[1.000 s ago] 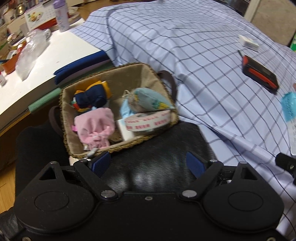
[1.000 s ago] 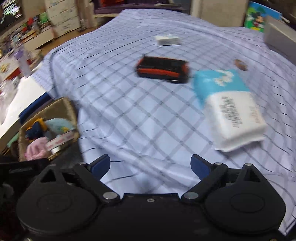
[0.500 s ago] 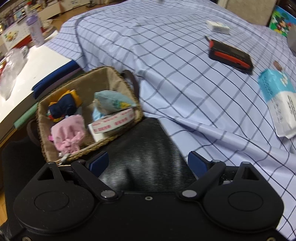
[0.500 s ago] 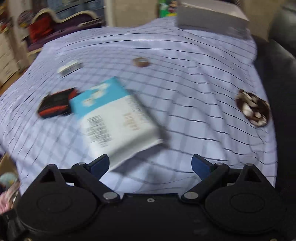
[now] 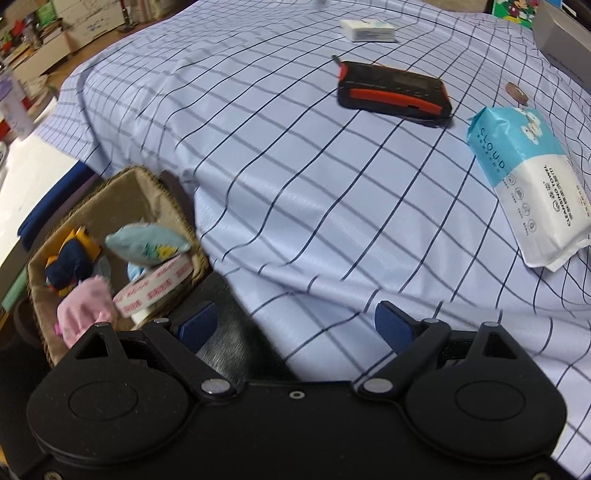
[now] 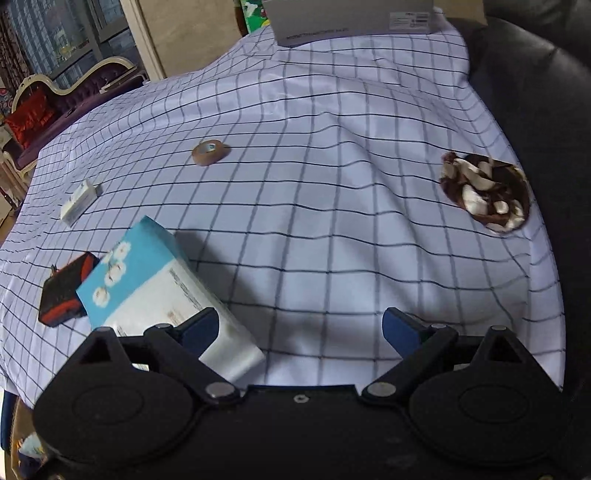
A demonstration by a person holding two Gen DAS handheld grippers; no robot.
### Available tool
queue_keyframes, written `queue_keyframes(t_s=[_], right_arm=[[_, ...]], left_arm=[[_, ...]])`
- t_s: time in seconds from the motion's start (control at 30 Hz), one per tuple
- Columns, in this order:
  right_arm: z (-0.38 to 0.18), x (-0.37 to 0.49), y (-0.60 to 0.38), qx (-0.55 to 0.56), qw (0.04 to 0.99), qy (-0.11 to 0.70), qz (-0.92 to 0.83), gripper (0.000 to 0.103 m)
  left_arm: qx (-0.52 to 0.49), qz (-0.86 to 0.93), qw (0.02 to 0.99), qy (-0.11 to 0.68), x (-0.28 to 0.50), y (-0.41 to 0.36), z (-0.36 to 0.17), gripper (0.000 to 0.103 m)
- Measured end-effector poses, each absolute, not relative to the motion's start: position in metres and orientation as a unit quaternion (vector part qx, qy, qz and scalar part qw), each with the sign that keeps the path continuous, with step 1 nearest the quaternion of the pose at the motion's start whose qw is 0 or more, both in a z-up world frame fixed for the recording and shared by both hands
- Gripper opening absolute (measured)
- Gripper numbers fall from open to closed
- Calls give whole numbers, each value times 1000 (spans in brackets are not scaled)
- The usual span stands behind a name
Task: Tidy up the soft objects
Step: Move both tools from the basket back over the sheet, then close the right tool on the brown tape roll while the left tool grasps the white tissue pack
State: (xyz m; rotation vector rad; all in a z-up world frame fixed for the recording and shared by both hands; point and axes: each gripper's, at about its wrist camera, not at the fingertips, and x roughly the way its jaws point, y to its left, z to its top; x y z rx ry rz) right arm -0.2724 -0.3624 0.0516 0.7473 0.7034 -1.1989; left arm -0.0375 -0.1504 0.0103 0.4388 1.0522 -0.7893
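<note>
A woven basket [image 5: 162,192] at the left of the left wrist view holds a pink soft item [image 5: 86,308], a navy and yellow one [image 5: 70,260], a light blue pouch [image 5: 147,243] and a tape roll [image 5: 155,286]. A blue and white wipes pack [image 5: 528,184] lies on the checked sheet, also in the right wrist view [image 6: 155,280]. A brown and white soft item [image 6: 487,192] lies far right. My left gripper [image 5: 295,325] is open and empty beside the basket. My right gripper [image 6: 301,326] is open and empty, its left finger over the pack.
A black and orange device [image 5: 395,90] and a small white box [image 5: 367,29] lie on the checked sheet [image 5: 295,166]. A brown tape roll [image 6: 210,151] sits mid-sheet. A grey box [image 6: 351,18] stands at the back. A black leather sofa arm [image 6: 535,92] borders the right.
Both grippers have swung right. The basket has slid to the left edge of the left view. The right view now shows the wipes pack close below and the brown and white item.
</note>
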Motion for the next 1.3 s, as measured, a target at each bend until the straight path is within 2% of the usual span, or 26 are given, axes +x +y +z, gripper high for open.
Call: queue_keyframes(t_s=[0.33,0.8,1.1,1.3], right_arm=[[57,-212,-394,320,723,311,-527,95],[59,-112,-476,321,702,302,-559,95],[31,-94,-536,371,645,301,-596,95],[16,-96,-538,368,660,270,-597,96]], left_arm=[[205,-383,766,474,-31,-174,12,89],[200,-389,762,477,-7,-193,17,89],[186,-384,762,487,14,-206,19,89],[166,-382,769,485,25,-213,27,89]])
